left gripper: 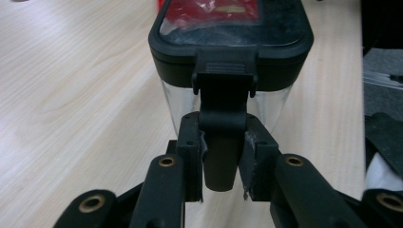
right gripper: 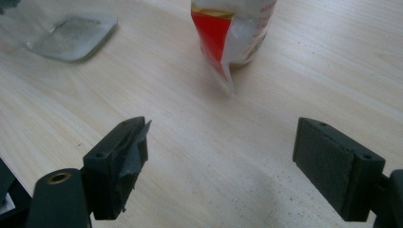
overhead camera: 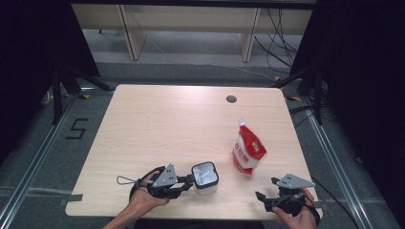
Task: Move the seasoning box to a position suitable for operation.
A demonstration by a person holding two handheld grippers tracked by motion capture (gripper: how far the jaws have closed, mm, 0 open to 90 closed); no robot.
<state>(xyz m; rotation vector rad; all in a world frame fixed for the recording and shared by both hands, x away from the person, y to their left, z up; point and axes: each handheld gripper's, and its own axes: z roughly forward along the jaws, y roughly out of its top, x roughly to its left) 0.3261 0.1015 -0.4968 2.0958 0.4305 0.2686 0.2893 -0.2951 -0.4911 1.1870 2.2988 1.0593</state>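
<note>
From the high view, the left claw (overhead camera: 184, 181) sits near the front edge of the surface (overhead camera: 157, 124), clenched on the handle of a clear container (overhead camera: 205, 178) with a black lid. A red and white pouch (overhead camera: 248, 149) stands upright to the right of the container, near but apart from it. The right claw (overhead camera: 267, 196) rests at the front right corner, released and holding nothing, aimed toward the pouch.

In the left gripper view, the pads (left gripper: 251, 159) press both sides of the container's black handle (left gripper: 221, 156), which hangs from the lid (left gripper: 230, 45). The grip looks centred, so any lift should likely stay level and slow to keep the container from swinging on that handle.

In the right gripper view, the jaws stand wide apart over bare wood, with the pouch (right gripper: 233, 33) ahead and the container's base (right gripper: 71, 31) at upper left. If the pouch is next, the best approach is probably straight ahead, closing on its middle rather than the thin sealed edge, gently enough not to tip it.
</note>
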